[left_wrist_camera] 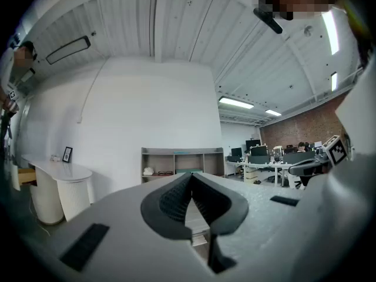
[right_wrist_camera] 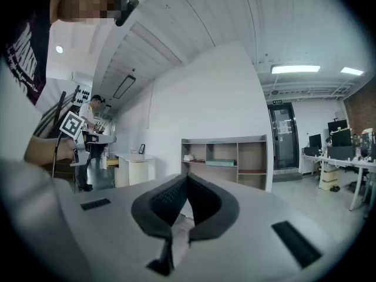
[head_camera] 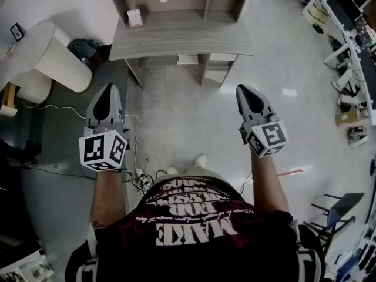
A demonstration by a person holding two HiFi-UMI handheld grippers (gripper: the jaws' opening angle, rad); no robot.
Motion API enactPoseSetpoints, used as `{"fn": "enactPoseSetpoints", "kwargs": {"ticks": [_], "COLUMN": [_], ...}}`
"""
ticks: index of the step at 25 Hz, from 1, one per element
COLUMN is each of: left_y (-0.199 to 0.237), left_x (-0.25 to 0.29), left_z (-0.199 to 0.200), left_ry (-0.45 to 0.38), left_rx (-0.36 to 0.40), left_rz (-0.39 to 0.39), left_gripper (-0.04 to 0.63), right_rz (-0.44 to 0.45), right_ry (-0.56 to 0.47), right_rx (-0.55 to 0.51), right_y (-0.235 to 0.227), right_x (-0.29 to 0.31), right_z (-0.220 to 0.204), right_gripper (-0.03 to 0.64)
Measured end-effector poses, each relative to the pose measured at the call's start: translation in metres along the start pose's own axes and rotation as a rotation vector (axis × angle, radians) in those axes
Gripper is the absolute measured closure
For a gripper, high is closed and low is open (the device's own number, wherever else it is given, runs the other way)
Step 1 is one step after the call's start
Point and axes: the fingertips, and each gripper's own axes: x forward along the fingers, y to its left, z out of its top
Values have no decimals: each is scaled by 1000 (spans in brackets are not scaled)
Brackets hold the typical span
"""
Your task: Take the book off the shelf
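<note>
White cabinet (head_camera: 59, 57): ribbed, far left, by the wall.
Left gripper (head_camera: 106, 94): fingers pressed together, empty, over the floor, well short of the shelf.
Shelf (head_camera: 182, 37): grey wood, ahead, between the two grippers.
Book (right_wrist_camera: 221, 163): teal, flat in the shelf's middle compartment.
Right gripper (head_camera: 245, 94): fingers together, holding nothing.

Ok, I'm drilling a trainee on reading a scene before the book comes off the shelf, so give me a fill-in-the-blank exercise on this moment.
1. The left gripper and the right gripper both have their jaws ____.
2. The teal book lies in the ____ of the three side-by-side compartments of the shelf.
3. The picture frame stands on a round table whose colour is ____.

Missing words: shut; middle; white.
</note>
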Motion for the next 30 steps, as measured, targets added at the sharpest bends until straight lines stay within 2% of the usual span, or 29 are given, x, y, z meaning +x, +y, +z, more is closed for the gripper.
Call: {"fn": "enactPoseSetpoints", "kwargs": {"ticks": [7,11,12,13,14,15,19,22,30], "left_y": [25,49,55,60,62,64,65,69,79], "left_x": [-59,-77,-79,-80,-81,-82,-75,-66,-25], "left_z": [-20,-26,-28,-31,-35,-37,-43,-43,-51], "left_ry": [38,18,17,21,25,27,28,23,43], "left_rx": [-14,12,8,-3,-15,-25,-44,-87,-70], "left_rz": [-36,0,7,7,2,-4,-43,-60,-54], "left_gripper": [588,584,566,500,435,403,340,333,333], "right_rz": [-5,-41,-54,-62,-69,-78,-118,-120,-114], "right_ry": [9,-41,-39,-33,-26,-21,-27,-20,-12], "right_rx": [16,25,29,34,41,45,71,83,104], "right_y": [69,91,93,96,97,97,86,78,52], "right_x": [-14,-23,-24,-25,-26,-28,-33,-25,12], "right_z": [-1,7,6,3,0,-3,-8,-10,-18], "right_gripper": [614,611,583,504,448,415,357,330,324]}}
